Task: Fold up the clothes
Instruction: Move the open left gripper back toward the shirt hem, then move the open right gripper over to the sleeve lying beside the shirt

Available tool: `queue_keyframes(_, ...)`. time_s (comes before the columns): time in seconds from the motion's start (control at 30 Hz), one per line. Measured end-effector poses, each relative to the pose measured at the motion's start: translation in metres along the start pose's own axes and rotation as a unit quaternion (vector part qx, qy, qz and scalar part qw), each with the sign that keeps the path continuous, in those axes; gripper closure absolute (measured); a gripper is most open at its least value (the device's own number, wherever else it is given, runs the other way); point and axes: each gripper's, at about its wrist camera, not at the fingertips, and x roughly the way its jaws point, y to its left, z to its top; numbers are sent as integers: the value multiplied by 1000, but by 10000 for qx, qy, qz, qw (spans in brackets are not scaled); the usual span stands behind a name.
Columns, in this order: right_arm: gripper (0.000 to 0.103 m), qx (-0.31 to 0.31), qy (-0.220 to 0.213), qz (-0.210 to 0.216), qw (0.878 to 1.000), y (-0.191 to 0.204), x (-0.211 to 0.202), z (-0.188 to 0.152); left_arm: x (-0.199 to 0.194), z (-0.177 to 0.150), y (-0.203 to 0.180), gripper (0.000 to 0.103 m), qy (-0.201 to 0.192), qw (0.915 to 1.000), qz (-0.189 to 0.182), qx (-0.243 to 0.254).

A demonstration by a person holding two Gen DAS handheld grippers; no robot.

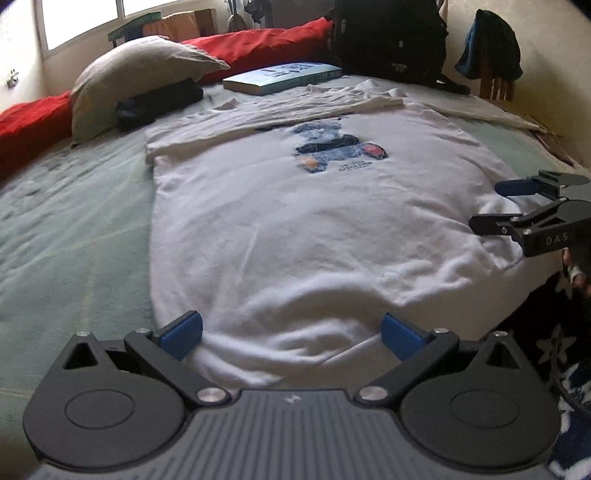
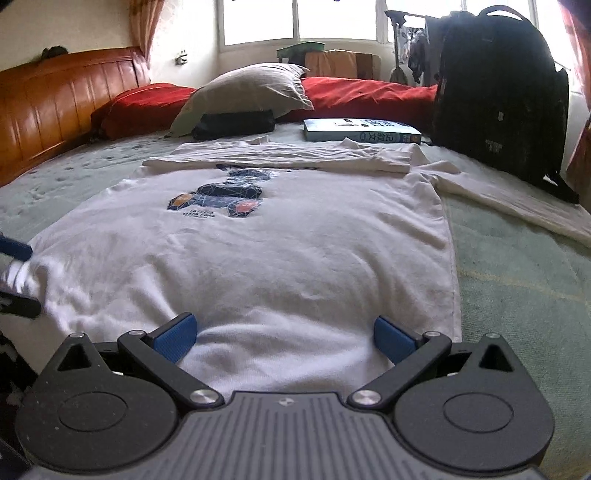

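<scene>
A thick blue and white book [image 2: 360, 130] is lying at twelve o'clock from the shirt's top, just beside it. A tall black backpack [image 2: 498, 92] is standing at two o'clock, right next to the book. A grey pillow [image 2: 247, 88] is resting on a flat black pouch [image 2: 234, 123] at eleven o'clock, with a long red cushion [image 2: 365, 94] lying behind them.

The white long-sleeved shirt with a dark blue picture on its front [image 2: 258, 240] is lying flat on the pale green bed cover [image 2: 517, 277], with one sleeve folded across its top and the other sleeve stretching away at three o'clock.

The left gripper [image 1: 291, 334] is sitting at the shirt's bottom edge, its blue fingers spread wide apart and holding nothing (the cloth is bunching a little between them). The right gripper [image 2: 282, 338] is wide open too, empty, over the bottom edge near the shirt's right side.

A shiny brown wooden headboard [image 2: 55, 107] is standing at nine o'clock in the right wrist view. Bright windows [image 2: 332, 18] are glowing behind the bed, and a brown cardboard box [image 2: 343, 62] is sitting below them.
</scene>
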Motion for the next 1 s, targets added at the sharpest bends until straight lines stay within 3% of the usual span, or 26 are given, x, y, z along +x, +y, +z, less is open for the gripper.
queue_keyframes(0.1, 0, 87, 182, 56, 9998, 2, -5, 10, -7, 16, -3, 1, -234, 9997, -7, 55)
queue_keyframes(0.27, 0, -205, 129, 29, 9997, 14, -6, 13, 1, 45, -17, 1, -523, 9983, -68, 238)
queue_keyframes(0.4, 0, -156, 210, -7, 9997, 10, -8, -1, 22, 39, -34, 1, -466, 9979, 124, 427)
queue_keyframes(0.47, 0, -117, 224, 1, 9997, 5, -16, -7, 32, 29, -39, 1, -254, 9984, 116, 492)
queue_keyframes(0.7, 0, 288, 55, 29, 9996, -22, -42, -11, 26, 26, -22, 1, -316, 9979, -470, -329)
queue_keyframes(0.83, 0, 559, -153, -197, 9981, -46, -48, -1, 21, 36, -26, 1, -361, 9950, -807, -459)
queue_keyframes(1.0, 0, 1339, -348, -498, 9891, -105, -46, 11, 21, 44, -44, 1, -452, 9930, -1082, -163)
